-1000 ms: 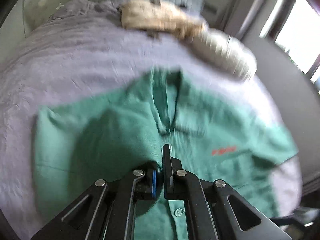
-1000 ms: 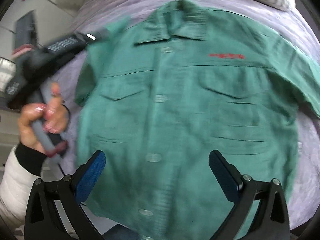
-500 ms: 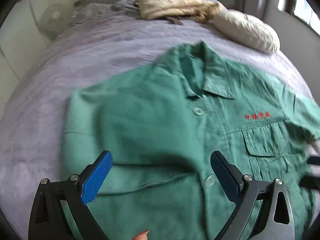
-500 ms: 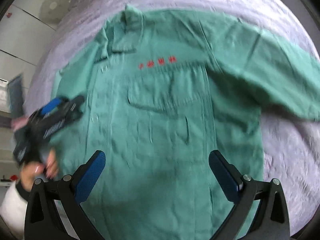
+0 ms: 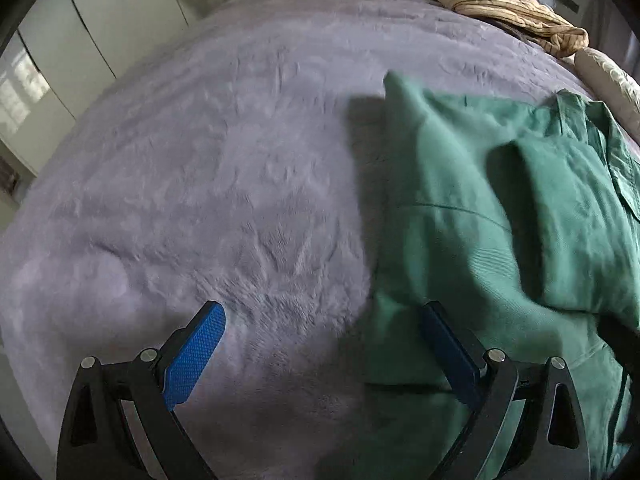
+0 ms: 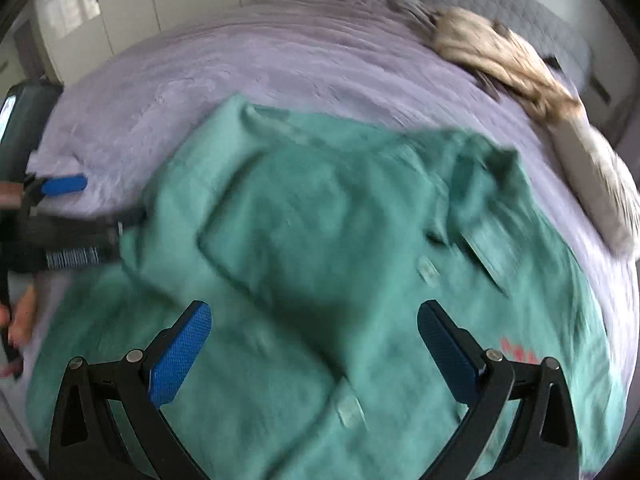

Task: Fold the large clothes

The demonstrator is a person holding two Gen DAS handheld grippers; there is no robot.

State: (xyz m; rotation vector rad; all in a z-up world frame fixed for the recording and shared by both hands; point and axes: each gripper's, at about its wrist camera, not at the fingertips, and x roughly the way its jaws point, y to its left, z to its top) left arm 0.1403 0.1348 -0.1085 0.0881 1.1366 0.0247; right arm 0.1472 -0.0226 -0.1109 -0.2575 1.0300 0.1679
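Observation:
A green button-up work shirt (image 6: 320,260) lies front up on a purple bedspread (image 6: 280,64), its left sleeve folded inward over the chest. In the left wrist view the shirt (image 5: 500,220) fills the right side, with the folded sleeve edge near my right finger. My left gripper (image 5: 320,344) is open and empty, low over the bed at the shirt's left edge; it also shows in the right wrist view (image 6: 80,204). My right gripper (image 6: 314,344) is open and empty, above the shirt's front near its buttons.
A crumpled beige garment (image 6: 492,56) and a pale pillow (image 6: 600,188) lie at the far right of the bed. White wardrobe doors (image 5: 80,40) stand beyond the bed's left side. Bare bedspread (image 5: 200,180) stretches left of the shirt.
My left gripper opened, let go of the sleeve and swung left to the shirt's edge. The sleeve now lies folded over the chest. My right gripper swung left across the shirt, staying open.

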